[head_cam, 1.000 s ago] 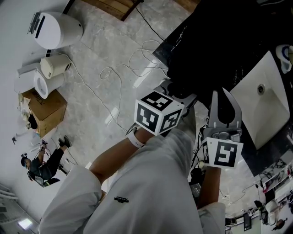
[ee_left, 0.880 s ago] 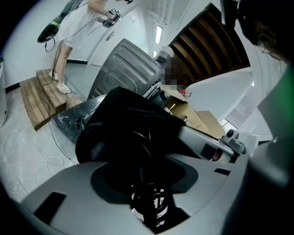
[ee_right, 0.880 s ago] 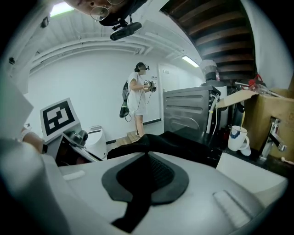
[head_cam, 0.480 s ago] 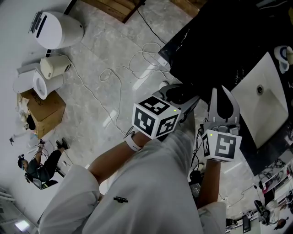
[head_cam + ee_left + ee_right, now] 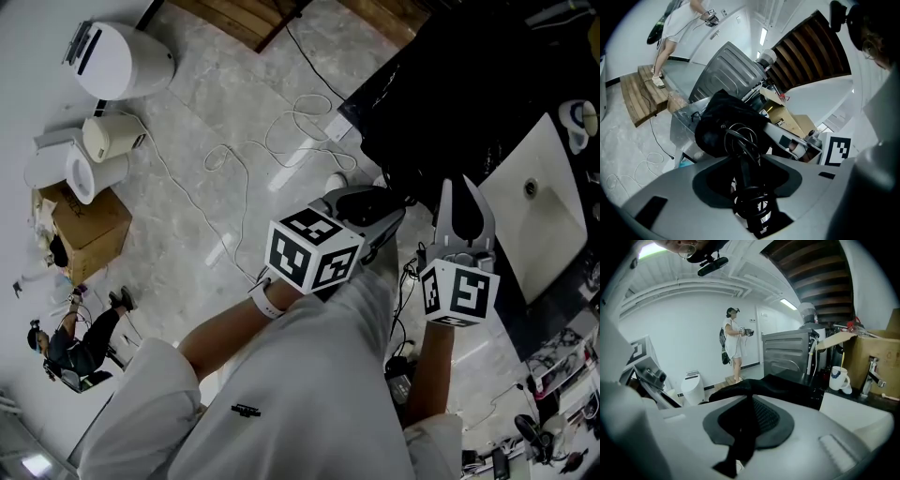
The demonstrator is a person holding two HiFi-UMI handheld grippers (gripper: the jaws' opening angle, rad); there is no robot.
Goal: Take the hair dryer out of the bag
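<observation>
At bag (image 5: 469, 84) mouth left gripper (image 5: 747, 160) clamps hair dryer (image 5: 364, 200); right gripper (image 5: 464, 208), jaws just loosening, pinches fabric, best held till dryer clears

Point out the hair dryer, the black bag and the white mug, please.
hair dryer (image 5: 743, 173), left gripper view, on its cord-wrapped handle.
black bag (image 5: 779, 383), right gripper view, on its folded fabric.
white mug (image 5: 837, 378), right gripper view, on its side wall.

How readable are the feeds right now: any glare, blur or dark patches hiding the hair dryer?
Head view: sharp, glare on the marble floor, black bag melts into the dark counter. Left gripper view: fisheye-bent; hair dryer dark, cord loops legible. Right gripper view: the bag up close is featureless black.
</observation>
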